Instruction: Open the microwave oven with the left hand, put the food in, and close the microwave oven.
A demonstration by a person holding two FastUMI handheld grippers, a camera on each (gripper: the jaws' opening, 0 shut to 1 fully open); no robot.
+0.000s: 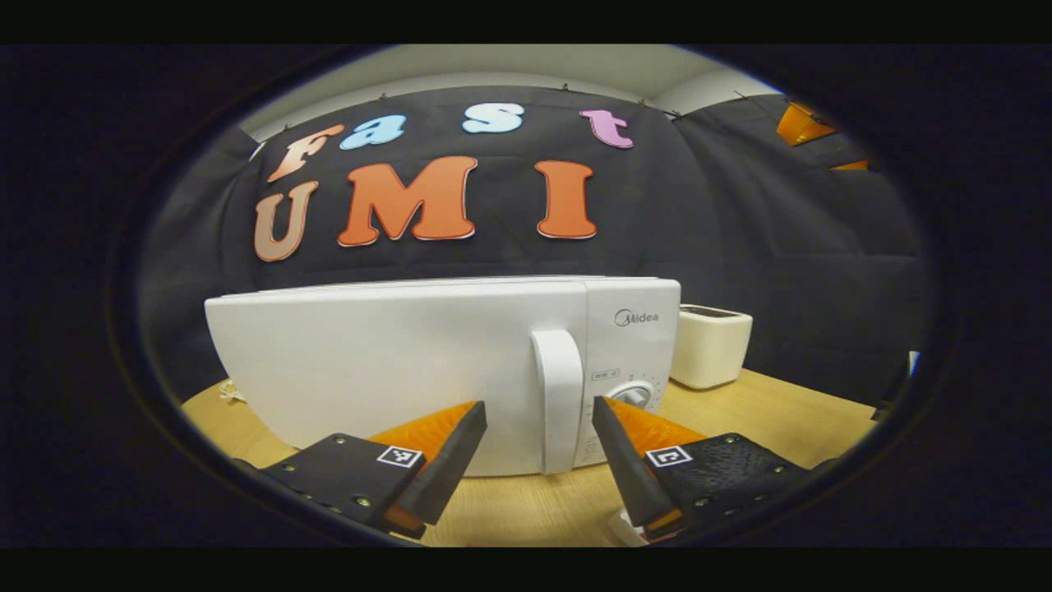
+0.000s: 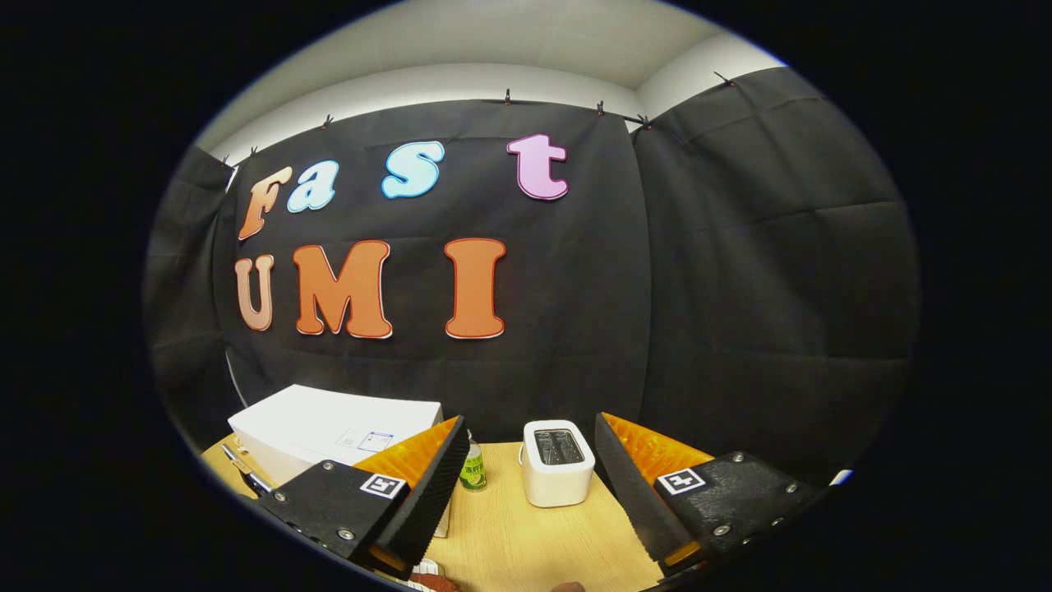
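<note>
Basically nothing done yet: the boxy white microwave oven (image 1: 444,370) sits with its door closed on the light wooden table (image 1: 781,419), straight ahead of the left gripper (image 1: 538,456), whose fingers are spread wide and line up either side of the white vertical door handle (image 1: 559,395) without touching it. Right gripper (image 2: 526,485) hangs higher, also spread and empty, above the small white toaster (image 2: 559,464). Opening, loading food (can't clearly make it out) and closing all remain.

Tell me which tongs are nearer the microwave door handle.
Left. The left tongs sit open just before the microwave door handle, one finger either side. The right tongs hang open higher and farther back, facing the toaster.
</note>
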